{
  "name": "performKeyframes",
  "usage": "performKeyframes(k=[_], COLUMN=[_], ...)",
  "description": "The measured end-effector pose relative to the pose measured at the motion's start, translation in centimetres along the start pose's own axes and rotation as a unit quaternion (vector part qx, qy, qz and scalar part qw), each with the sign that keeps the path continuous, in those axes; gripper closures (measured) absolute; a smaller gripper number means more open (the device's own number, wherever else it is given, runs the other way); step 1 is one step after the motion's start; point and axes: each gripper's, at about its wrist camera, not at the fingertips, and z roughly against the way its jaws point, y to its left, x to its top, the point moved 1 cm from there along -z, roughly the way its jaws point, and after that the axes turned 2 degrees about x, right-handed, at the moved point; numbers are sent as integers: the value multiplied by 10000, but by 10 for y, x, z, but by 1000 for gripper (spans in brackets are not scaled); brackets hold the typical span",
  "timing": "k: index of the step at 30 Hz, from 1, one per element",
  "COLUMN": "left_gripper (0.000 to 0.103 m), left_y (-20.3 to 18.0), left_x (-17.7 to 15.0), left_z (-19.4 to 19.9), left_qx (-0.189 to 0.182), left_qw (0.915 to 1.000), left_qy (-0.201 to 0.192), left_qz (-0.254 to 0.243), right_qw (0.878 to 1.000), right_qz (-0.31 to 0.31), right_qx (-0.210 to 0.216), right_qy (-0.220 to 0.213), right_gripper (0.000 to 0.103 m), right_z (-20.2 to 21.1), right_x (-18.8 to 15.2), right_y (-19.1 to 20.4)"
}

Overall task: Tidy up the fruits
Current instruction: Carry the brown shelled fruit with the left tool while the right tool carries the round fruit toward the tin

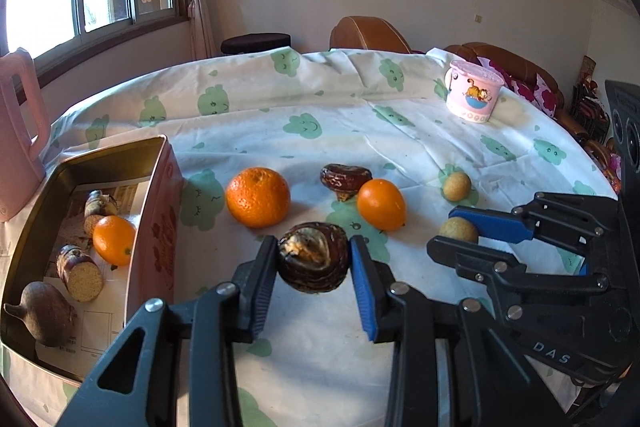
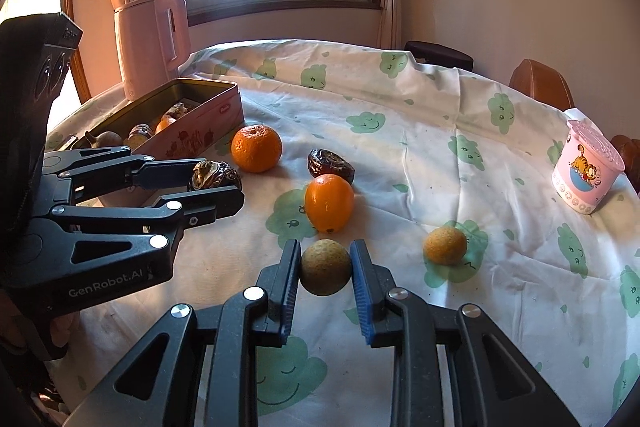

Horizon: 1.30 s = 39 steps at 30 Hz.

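My left gripper [image 1: 314,259] is shut on a dark brown wrinkled fruit [image 1: 314,263] with a pale torn patch, just above the cloth. The same gripper [image 2: 218,183] and dark fruit [image 2: 216,175] show at the left of the right wrist view. My right gripper [image 2: 325,267] is shut on a small tan round fruit [image 2: 326,267], which also shows between the right gripper's fingers [image 1: 460,230] in the left wrist view. On the cloth lie a mandarin [image 1: 258,197], a smooth orange fruit [image 1: 381,203], another dark wrinkled fruit [image 1: 345,179] and a second tan ball [image 1: 456,185].
An open pink tin [image 1: 154,211] at the left holds an orange fruit [image 1: 114,239], cut brown pieces and a brown pear-shaped fruit. A pink kettle [image 2: 152,43] stands behind the tin. A pink cartoon cup [image 1: 474,91] sits at the far right. Brown chairs ring the round table.
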Motion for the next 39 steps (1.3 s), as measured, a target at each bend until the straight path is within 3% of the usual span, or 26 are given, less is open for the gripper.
performKeyframes(k=[11, 39], left_gripper=[65, 65], left_y=[-1, 0], left_x=[-1, -3], left_z=[12, 35], left_qx=[270, 545], left_qw=[9992, 9943], left_qy=[-308, -917], left_qz=[-23, 20], right_qw=[9994, 9939], right_qz=[-9, -254], right_qx=[-68, -266], right_qy=[-340, -1035], right_gripper=[76, 76], right_z=[13, 39], right_x=[0, -4], right_y=[0, -8])
